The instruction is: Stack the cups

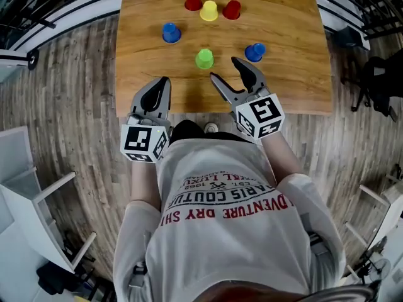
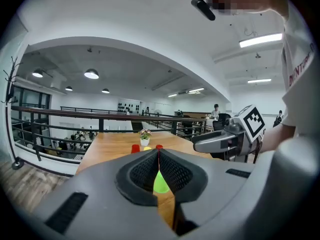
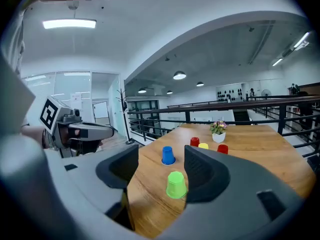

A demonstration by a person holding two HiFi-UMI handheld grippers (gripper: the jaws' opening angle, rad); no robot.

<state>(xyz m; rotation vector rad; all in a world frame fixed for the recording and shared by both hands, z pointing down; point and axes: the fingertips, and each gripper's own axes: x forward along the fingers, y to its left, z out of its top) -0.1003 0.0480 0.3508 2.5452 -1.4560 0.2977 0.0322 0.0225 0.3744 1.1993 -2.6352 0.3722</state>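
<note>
Head view: we noted the green cup point(image 1: 204, 58) standing on the tabletop point(image 1: 289, 74) just ahead of the right tongs point(image 1: 225, 68), the left tongs point(image 1: 161, 83) at the near edge, and blue cups point(image 1: 170, 32), red cups point(image 1: 193, 0) and a yellow cup point(image 1: 209, 10) farther back. Left gripper view: we saw the left tongs point(image 2: 159, 153) pressed together on nothing, with the green cup point(image 2: 160, 183) beyond them. Right gripper view: we found the right tongs point(image 3: 160, 166) spread apart and empty, with the green cup point(image 3: 176, 185) just ahead of the gap.

The person wears a short-sleeved white T-shirt point(image 1: 227, 238) with red lettering
</note>
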